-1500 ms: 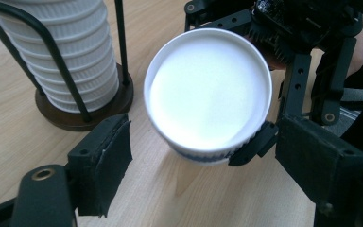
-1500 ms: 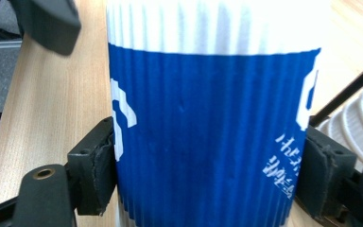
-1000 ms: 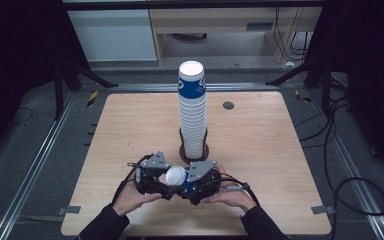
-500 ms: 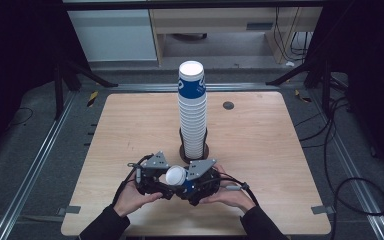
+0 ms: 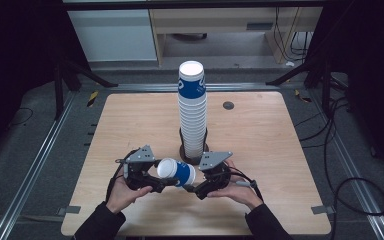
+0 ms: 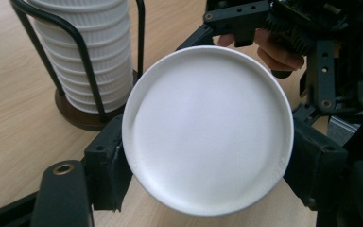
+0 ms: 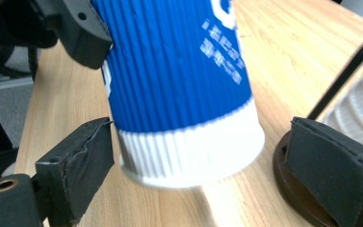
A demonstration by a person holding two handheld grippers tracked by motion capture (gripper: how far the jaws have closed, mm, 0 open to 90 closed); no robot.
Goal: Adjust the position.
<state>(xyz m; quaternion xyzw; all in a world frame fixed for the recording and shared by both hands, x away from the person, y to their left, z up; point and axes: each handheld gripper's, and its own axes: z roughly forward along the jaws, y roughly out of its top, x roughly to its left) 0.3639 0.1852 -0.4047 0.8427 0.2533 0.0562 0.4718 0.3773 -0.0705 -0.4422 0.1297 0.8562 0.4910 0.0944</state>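
Observation:
A blue ribbed paper cup (image 5: 177,172) lies on its side in the air between my two grippers, low over the table's front. My left gripper (image 5: 162,179) is shut on its closed white end (image 6: 208,127), with a pad (image 6: 106,165) pressing on each side. My right gripper (image 5: 192,186) faces the cup's white-banded rim end (image 7: 189,151). Its jaws have just been opening and now stand apart from the cup, which is still between them. A tall stack of upturned cups (image 5: 192,107) stands in a black wire holder (image 5: 192,149) just behind.
The wooden table (image 5: 270,150) has a small dark hole (image 5: 228,105) at the back right. Metal rails and cables run along both sides on the floor. The holder's round base (image 6: 82,116) sits close beside the left jaws.
The right gripper's jaws have opened off the cup and it has drawn back a little to the right. The left gripper still holds the cup in place.

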